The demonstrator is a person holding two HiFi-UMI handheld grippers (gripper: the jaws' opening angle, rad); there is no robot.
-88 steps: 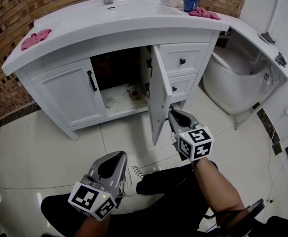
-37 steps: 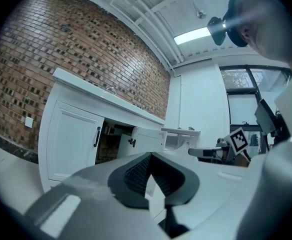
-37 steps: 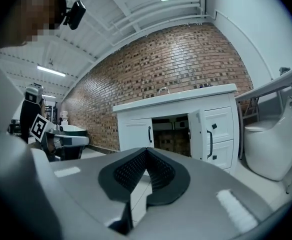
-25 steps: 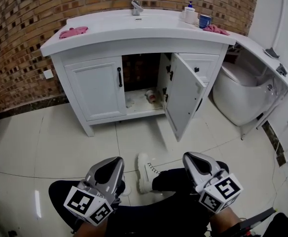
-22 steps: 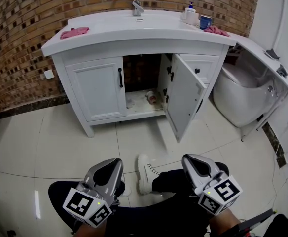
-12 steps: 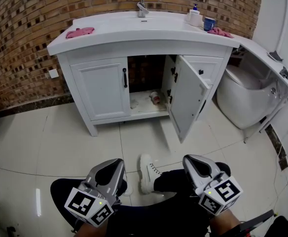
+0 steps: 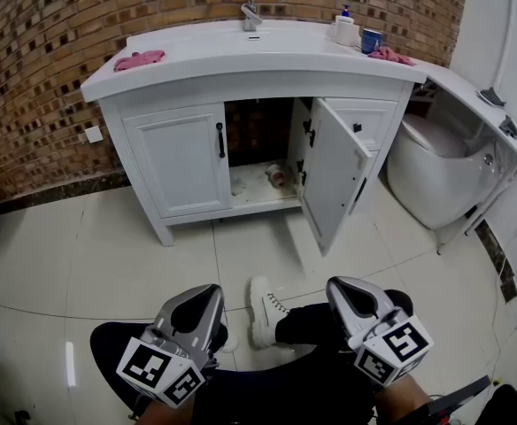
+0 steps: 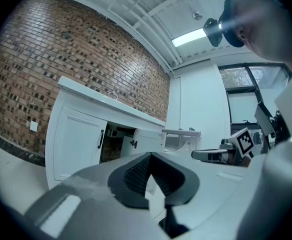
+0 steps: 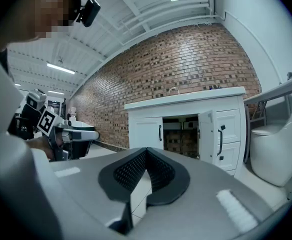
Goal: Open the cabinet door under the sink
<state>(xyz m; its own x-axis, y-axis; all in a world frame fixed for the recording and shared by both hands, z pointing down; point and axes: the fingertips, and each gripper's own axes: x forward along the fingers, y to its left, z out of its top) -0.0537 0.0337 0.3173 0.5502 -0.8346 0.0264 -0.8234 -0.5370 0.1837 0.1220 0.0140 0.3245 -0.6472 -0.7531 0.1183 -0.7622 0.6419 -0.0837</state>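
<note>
Already done: the right cabinet door (image 7: 334,180) under the sink (image 7: 241,47) is seen swung out at 12 o'clock. Its free edge is turned toward 6 o'clock, and the dark cupboard inside is exposed.
Left door: the left cabinet door (image 7: 181,159) is seen shut, with its black handle (image 7: 220,140) just beside the opening.
Left tool: the left tool (image 7: 201,297) is held low at 7 o'clock, jaws together on nothing.
Right tool: the right tool (image 7: 351,292) is held low at 5 o'clock, jaws likewise closed and empty, well apart from the cabinet.
Step in hand: the opening is judged complete for one door, and only the left one could be added.
Doing it well: the jaws would be parted first and then clamped across the handle's upright bar. The pull would be led along the hinge's arc toward 7 o'clock, not straight back, so that the grip is not twisted off.
</note>
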